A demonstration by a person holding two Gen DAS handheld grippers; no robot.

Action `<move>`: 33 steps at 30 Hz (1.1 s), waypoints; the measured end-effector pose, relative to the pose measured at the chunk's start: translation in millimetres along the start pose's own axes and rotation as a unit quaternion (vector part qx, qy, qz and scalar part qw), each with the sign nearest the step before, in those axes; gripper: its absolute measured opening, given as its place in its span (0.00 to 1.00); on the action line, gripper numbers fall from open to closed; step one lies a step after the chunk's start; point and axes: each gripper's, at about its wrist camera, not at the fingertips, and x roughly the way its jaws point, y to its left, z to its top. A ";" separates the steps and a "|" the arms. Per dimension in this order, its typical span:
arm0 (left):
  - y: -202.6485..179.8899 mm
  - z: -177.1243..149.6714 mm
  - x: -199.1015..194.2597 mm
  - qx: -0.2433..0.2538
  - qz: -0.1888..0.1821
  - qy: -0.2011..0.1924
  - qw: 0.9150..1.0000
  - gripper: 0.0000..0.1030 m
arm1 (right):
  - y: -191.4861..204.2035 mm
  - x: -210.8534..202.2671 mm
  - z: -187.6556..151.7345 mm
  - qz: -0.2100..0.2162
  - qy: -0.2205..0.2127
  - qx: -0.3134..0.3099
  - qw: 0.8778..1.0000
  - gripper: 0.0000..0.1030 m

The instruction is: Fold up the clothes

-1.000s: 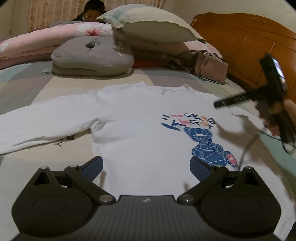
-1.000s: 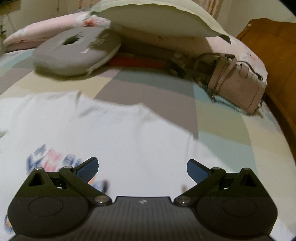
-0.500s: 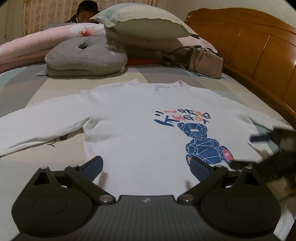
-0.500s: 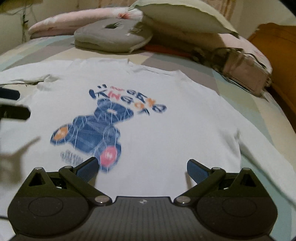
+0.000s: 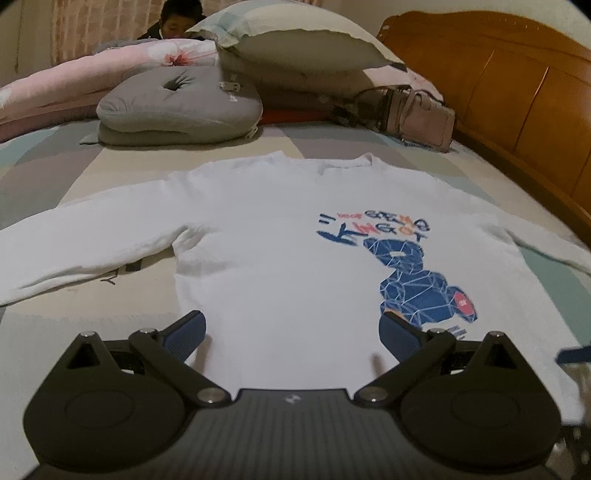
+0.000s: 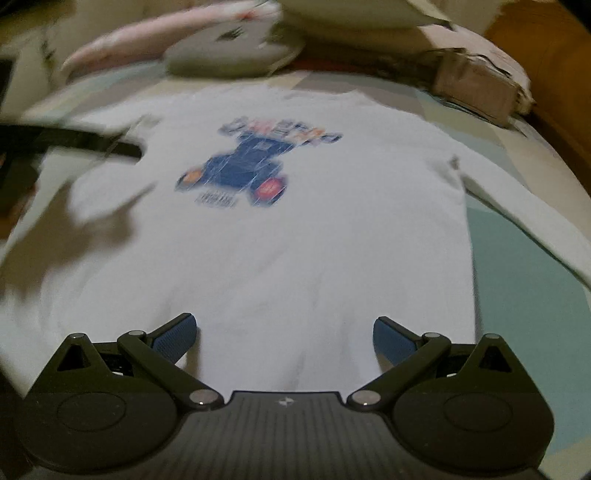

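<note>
A white long-sleeved shirt (image 5: pixel 280 236) with a blue bear print lies flat on the bed, face up, sleeves spread to both sides. It also shows in the right wrist view (image 6: pixel 295 236). My left gripper (image 5: pixel 291 332) is open and empty over the shirt's lower left hem. My right gripper (image 6: pixel 284 334) is open and empty over the lower right hem. The left gripper shows blurred at the left edge of the right wrist view (image 6: pixel 66 142). A blue fingertip (image 5: pixel 572 355) of the right gripper shows at the right edge of the left wrist view.
A grey cushion (image 5: pixel 177 107), pillows (image 5: pixel 295 48) and a pink handbag (image 5: pixel 417 118) lie at the far end of the bed. A wooden headboard (image 5: pixel 517 96) runs along the right. A person (image 5: pixel 177 22) sits behind the pillows.
My right gripper has swung from above the shirt's right shoulder down and back to its lower hem. The left gripper has shifted slightly closer to the hem.
</note>
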 end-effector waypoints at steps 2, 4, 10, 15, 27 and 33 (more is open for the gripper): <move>-1.4 -1.1 0.6 0.004 0.003 0.003 1.000 0.97 | -8.9 -5.8 -9.1 0.005 0.005 0.021 1.000 1.00; -3.0 -1.8 1.0 0.007 0.003 0.005 1.000 0.97 | -21.3 -13.7 -17.4 -0.006 0.011 0.053 0.999 1.00; -7.0 -2.8 1.2 0.014 0.003 0.005 1.000 0.97 | -18.1 -32.6 -12.8 -0.003 -0.023 0.084 0.996 1.00; -10.4 -3.7 1.3 0.020 0.003 0.005 1.000 0.97 | 6.0 -21.9 6.9 0.056 -0.051 0.060 0.995 1.00; -13.9 -4.3 -1.0 0.023 0.001 0.002 1.000 0.97 | -32.8 -21.6 -14.3 -0.020 -0.013 0.143 0.989 1.00; -15.0 -5.1 1.6 0.026 0.003 0.004 1.000 0.97 | -27.8 -8.4 -11.0 -0.018 -0.007 0.146 0.989 1.00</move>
